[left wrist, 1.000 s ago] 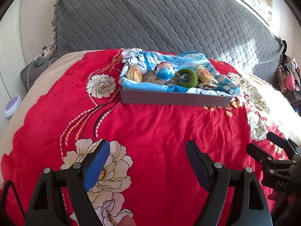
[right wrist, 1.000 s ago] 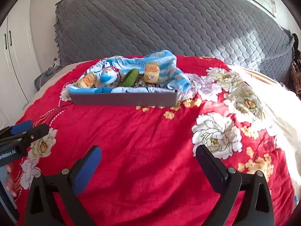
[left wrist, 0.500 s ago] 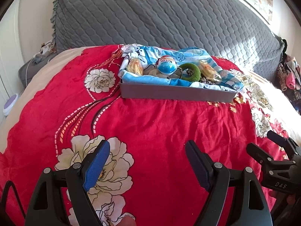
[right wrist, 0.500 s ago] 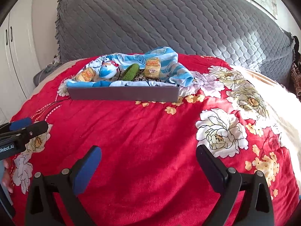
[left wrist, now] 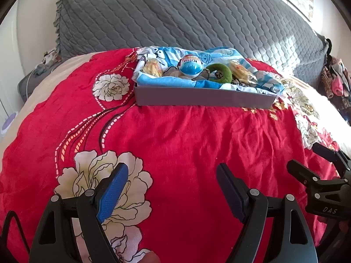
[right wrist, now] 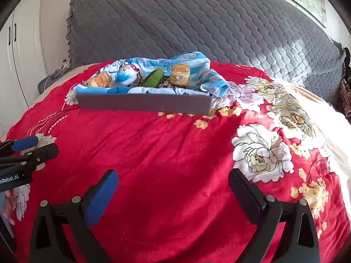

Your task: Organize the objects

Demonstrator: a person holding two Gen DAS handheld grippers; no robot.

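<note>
A grey tray [left wrist: 204, 97] [right wrist: 142, 105] rests on a red flowered bedspread [left wrist: 186, 135] [right wrist: 166, 144], lined with a blue cartoon-print cloth [left wrist: 166, 82] [right wrist: 197, 74]. Inside lie a blue and white egg-shaped toy [left wrist: 190, 66] [right wrist: 126, 76], a green fuzzy ring [left wrist: 220, 73] [right wrist: 153, 77] and two wrapped yellow snacks [left wrist: 152, 69] [left wrist: 242, 71] [right wrist: 99, 80] [right wrist: 180, 74]. My left gripper [left wrist: 172, 175] hangs open over the bedspread well short of the tray, nothing between its fingers. My right gripper [right wrist: 173, 180] is likewise open and empty, beside the left one.
A grey quilted headboard cover [left wrist: 175, 15] [right wrist: 197, 22] rises behind the tray. A bedside unit with cables [left wrist: 37, 74] stands at the left, white cupboard doors [right wrist: 19, 50] beyond. Clothes pile [left wrist: 335, 81] at the right. The bedspread's cream edge [right wrist: 318, 109] runs along the right.
Both views have sunk a little toward the bedspread, and the tray appears slightly higher in frame. Both grippers stay open and empty.
</note>
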